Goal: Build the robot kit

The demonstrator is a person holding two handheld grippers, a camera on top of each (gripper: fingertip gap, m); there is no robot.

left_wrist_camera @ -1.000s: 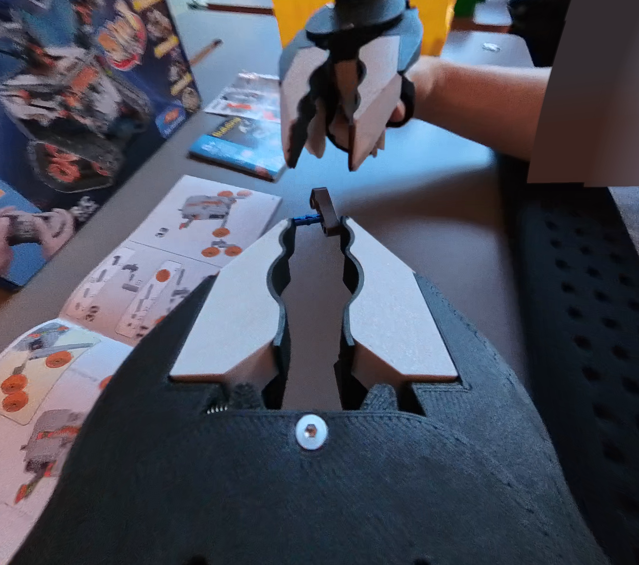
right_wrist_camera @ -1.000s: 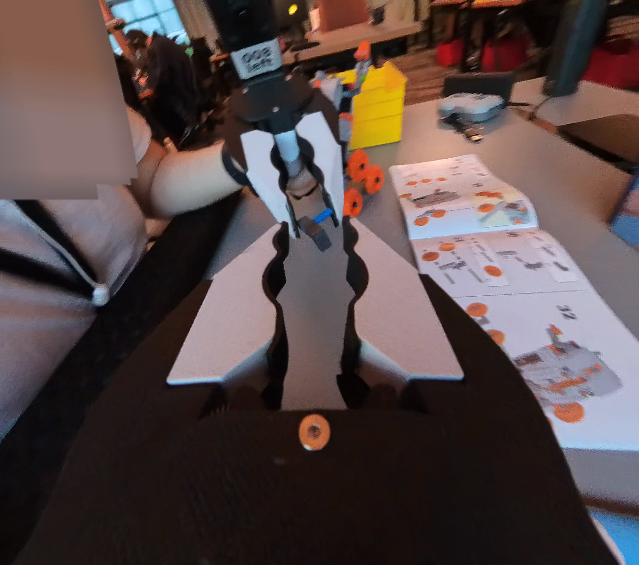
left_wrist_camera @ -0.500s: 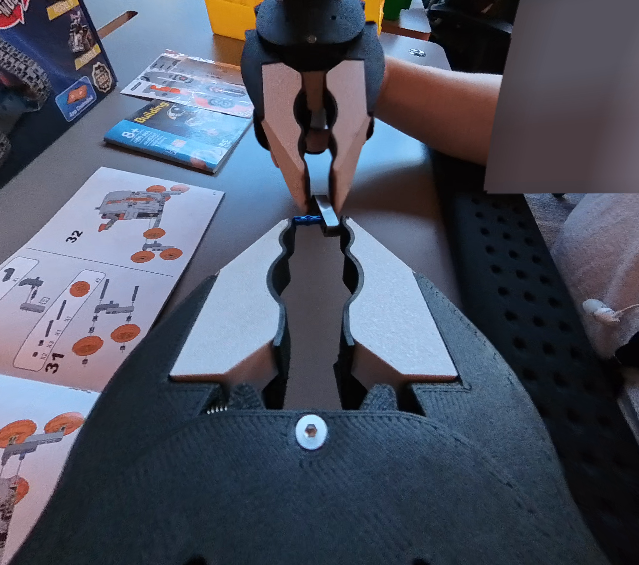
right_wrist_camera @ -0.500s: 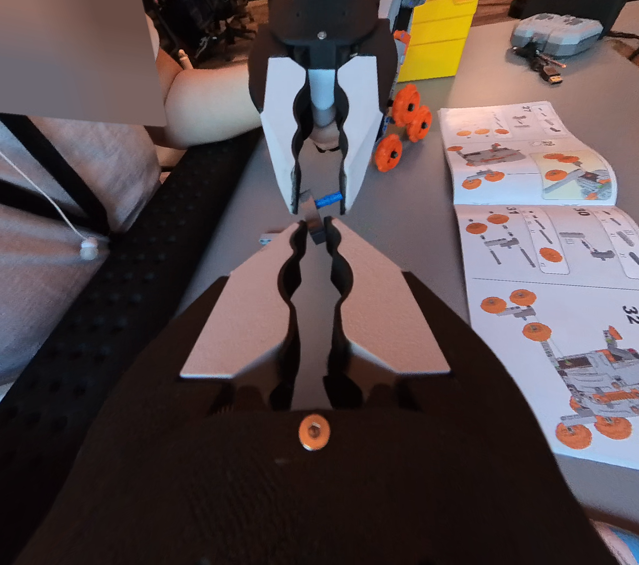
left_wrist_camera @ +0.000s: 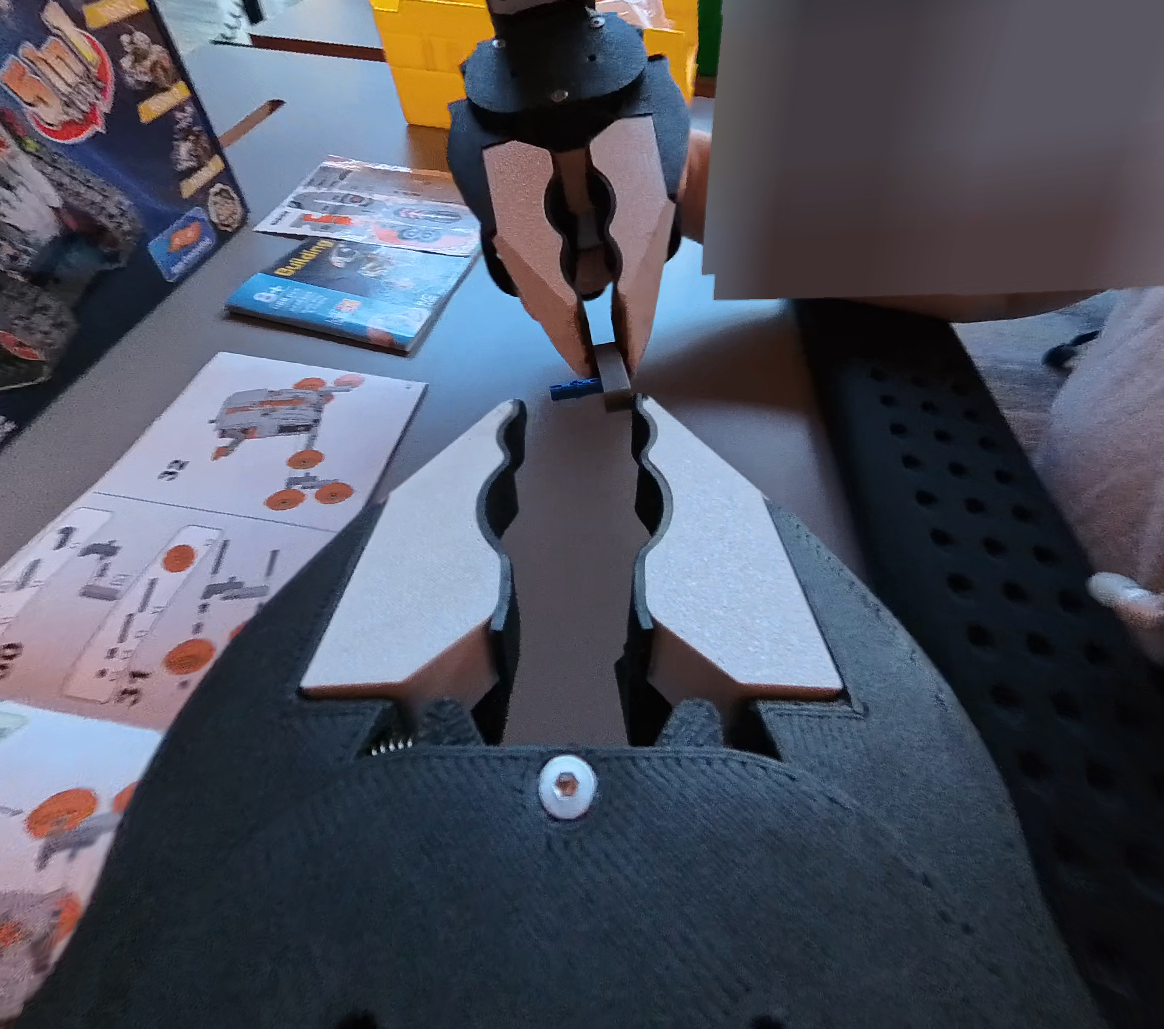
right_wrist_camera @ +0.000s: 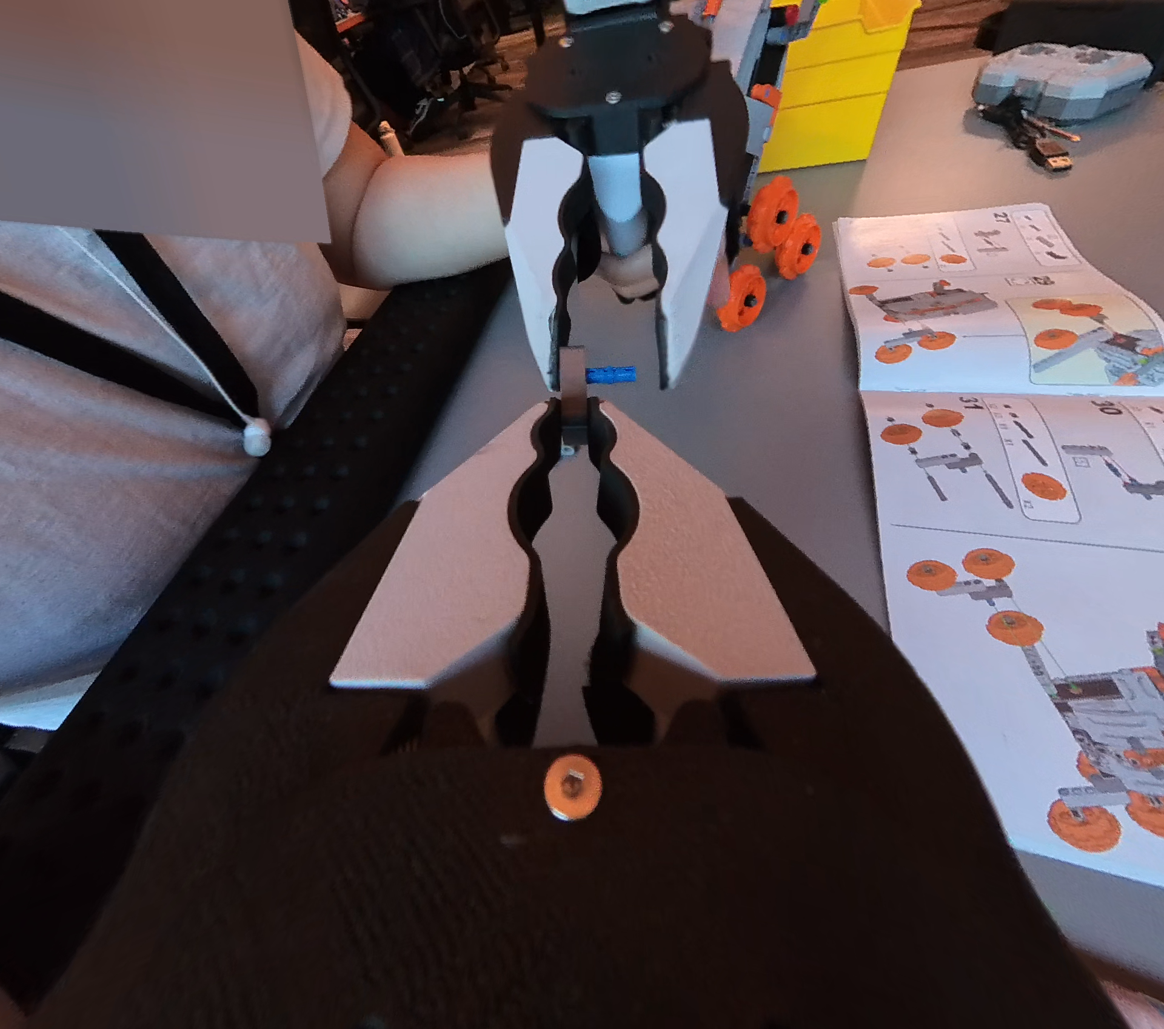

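A small dark grey building piece (left_wrist_camera: 614, 372) with a blue pin (left_wrist_camera: 573, 389) sticking out of its side hangs over the table edge. My right gripper (right_wrist_camera: 573, 406) is shut on the dark piece (right_wrist_camera: 572, 375); the left wrist view shows it (left_wrist_camera: 610, 369) pointing down at me. My left gripper (left_wrist_camera: 578, 406) is open, its tips on either side of the piece and pin. In the right wrist view the left gripper (right_wrist_camera: 610, 382) stands opposite, with a gap between the blue pin (right_wrist_camera: 610, 374) and its finger.
An open instruction booklet (left_wrist_camera: 252, 463) (right_wrist_camera: 1008, 432) lies beside us. A toy box (left_wrist_camera: 75, 148), a blue booklet (left_wrist_camera: 353, 293), yellow bins (left_wrist_camera: 434, 35) (right_wrist_camera: 831, 72), an orange-wheeled model (right_wrist_camera: 775, 230) and a grey controller (right_wrist_camera: 1064, 79) stand farther off. A black perforated mat (left_wrist_camera: 976, 526) borders the table. Both grippers' tips are close together, under 4 cm apart. From either gripper's tips it is about 20 cm to the orange-wheeled model (right_wrist_camera: 775, 230).
My right gripper came down to the piece and shut on its dark part. My left gripper, which held the piece and pin between its tips, has opened.
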